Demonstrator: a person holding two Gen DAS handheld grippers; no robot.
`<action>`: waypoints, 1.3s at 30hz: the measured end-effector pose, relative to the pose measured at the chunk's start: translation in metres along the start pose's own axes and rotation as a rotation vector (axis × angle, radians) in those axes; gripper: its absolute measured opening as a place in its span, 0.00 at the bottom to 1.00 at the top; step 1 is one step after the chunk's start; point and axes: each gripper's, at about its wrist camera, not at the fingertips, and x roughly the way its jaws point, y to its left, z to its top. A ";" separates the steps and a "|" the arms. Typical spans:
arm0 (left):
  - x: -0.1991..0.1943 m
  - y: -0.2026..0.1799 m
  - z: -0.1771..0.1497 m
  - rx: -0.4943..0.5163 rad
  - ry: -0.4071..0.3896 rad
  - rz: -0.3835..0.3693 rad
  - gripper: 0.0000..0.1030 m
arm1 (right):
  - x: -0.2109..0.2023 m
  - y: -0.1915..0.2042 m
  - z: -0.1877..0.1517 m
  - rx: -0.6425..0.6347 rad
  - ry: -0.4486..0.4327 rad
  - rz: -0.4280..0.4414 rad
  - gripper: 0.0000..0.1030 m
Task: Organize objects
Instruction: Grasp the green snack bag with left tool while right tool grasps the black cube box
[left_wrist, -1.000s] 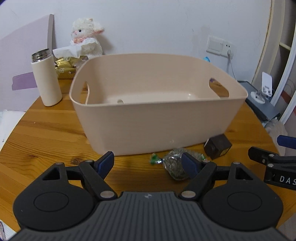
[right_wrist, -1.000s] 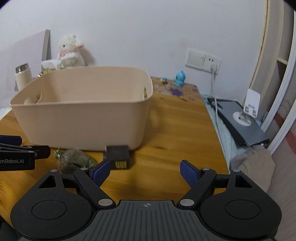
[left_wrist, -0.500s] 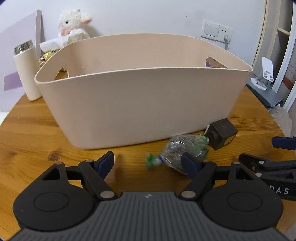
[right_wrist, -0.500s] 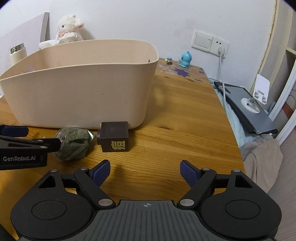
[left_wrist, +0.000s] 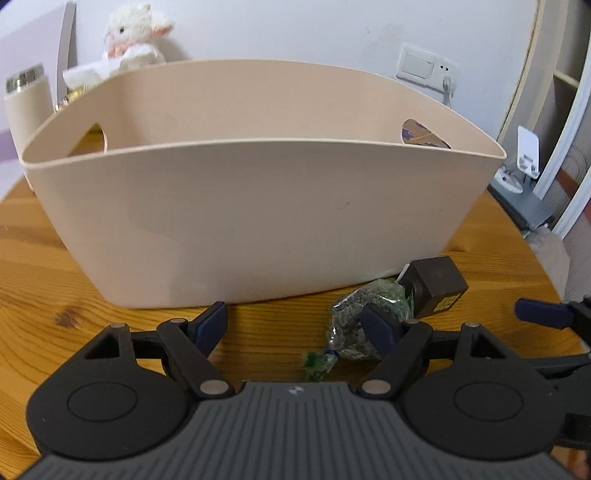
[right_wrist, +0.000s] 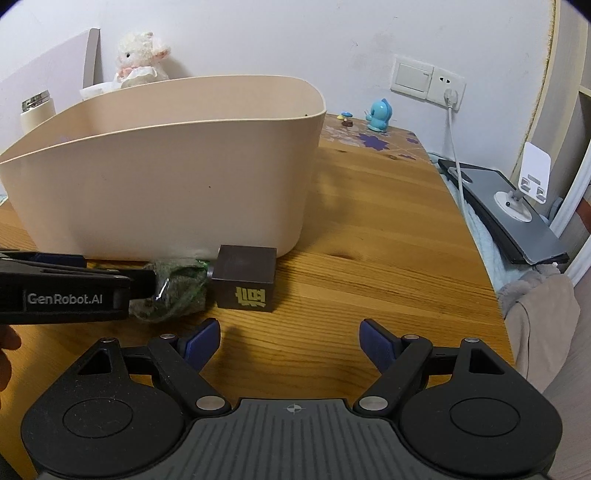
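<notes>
A beige plastic basket (left_wrist: 258, 221) (right_wrist: 166, 192) with cut-out handles stands on the round wooden table (right_wrist: 388, 258). Against its near wall lie a clear bag of green stuff (left_wrist: 354, 325) (right_wrist: 177, 291) and a dark brown cube (left_wrist: 436, 288) (right_wrist: 245, 282) with yellow print. My left gripper (left_wrist: 295, 321) is open low over the table; its right finger overlaps the bag, which lies mostly outside the jaws. My right gripper (right_wrist: 288, 339) is open, just short of the cube, with nothing between its fingers.
A white flask (left_wrist: 22, 107), a plush lamb (left_wrist: 133, 40) (right_wrist: 142, 59) and tissues stand behind the basket. A small blue figure (right_wrist: 378, 116) sits by the wall socket. A grey laptop (right_wrist: 509, 214) with a phone stand lies off the table's right edge.
Both grippers have dropped lower and moved forward toward the basket's near wall. The left one has closed in on the bag, the right one on the cube. Both stay open.
</notes>
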 end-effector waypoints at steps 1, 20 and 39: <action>-0.001 0.001 0.000 -0.007 -0.001 -0.005 0.78 | 0.001 0.001 0.000 -0.002 0.000 -0.003 0.82; 0.011 -0.017 0.003 0.001 0.014 -0.020 0.83 | -0.002 -0.004 -0.005 0.016 -0.009 -0.005 0.82; -0.011 0.029 -0.010 -0.086 0.026 0.008 0.70 | 0.027 0.018 0.010 0.023 -0.035 0.001 0.74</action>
